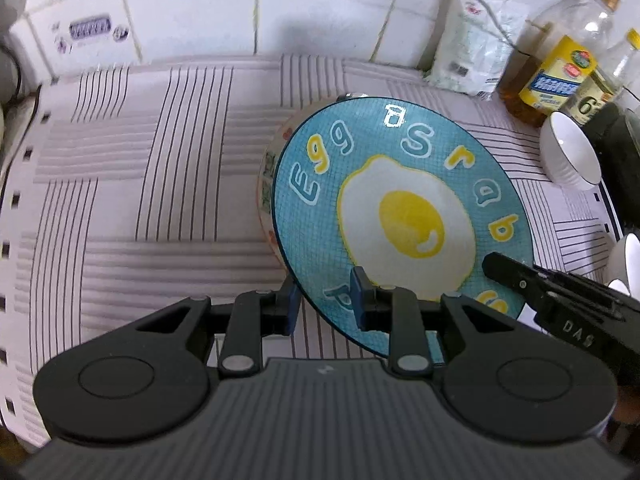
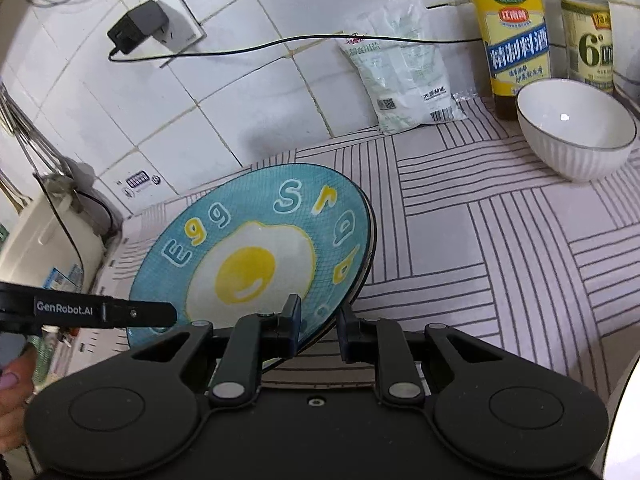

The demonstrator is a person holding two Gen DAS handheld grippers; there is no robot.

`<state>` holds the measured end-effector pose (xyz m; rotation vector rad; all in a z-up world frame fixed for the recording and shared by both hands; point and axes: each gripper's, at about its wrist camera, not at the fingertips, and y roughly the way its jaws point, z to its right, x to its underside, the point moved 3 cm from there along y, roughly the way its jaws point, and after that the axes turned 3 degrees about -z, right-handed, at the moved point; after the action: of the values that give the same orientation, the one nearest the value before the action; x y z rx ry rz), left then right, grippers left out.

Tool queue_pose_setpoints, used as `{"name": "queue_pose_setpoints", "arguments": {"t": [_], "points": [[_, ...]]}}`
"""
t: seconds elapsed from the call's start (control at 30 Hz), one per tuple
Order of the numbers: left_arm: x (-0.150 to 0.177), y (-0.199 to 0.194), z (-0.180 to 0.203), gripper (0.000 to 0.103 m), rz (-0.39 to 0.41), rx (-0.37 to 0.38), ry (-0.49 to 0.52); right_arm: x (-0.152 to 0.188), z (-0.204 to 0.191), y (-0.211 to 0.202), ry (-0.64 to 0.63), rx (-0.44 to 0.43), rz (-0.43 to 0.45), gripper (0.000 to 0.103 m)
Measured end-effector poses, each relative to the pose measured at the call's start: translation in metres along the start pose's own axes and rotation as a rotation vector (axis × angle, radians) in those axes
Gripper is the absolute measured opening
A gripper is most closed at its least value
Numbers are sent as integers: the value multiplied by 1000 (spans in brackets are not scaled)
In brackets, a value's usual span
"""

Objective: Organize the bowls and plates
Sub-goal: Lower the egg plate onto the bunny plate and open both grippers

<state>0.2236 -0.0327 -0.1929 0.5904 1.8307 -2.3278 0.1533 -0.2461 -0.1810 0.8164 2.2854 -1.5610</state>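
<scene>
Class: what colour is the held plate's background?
Teal-blue plate, around a fried-egg picture; clearest in the right wrist view.

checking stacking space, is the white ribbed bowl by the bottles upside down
No, the white ribbed bowl stands upright, its empty inside showing.

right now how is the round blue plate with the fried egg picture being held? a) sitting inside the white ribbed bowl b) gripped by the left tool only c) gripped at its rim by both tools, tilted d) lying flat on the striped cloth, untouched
c: the left tool and right tool each clamp the near rim of the round blue plate with the fried egg picture, which hangs tilted above the striped cloth.
</scene>
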Motion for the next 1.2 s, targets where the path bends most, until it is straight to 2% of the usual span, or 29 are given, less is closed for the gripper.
{"name": "queue_pose_setpoints", "arguments": {"t": [0.13, 0.3, 0.53, 0.67, 0.87, 1.2], "points": [[2, 2, -3, 25, -26, -16, -40, -2, -12, 1, -35, 66, -40, 23], [-2, 6, -4, 25, -33, -25, -44, -3, -15, 5, -29, 81, -43, 23], [-3, 12, -6, 25, -53, 1, -80, -8, -27, 5, -95, 179, -62, 23], [-4, 14, -8, 26, -53, 9, -91, -10, -29, 6, -100, 190, -56, 23], [-5, 18, -5, 27, -63, 9, -89, -8, -43, 12, -189, 309, -33, 28], [-6, 19, -8, 28, -48, 26, -81, -11, -41, 20, -156, 324, -31, 30]]}}
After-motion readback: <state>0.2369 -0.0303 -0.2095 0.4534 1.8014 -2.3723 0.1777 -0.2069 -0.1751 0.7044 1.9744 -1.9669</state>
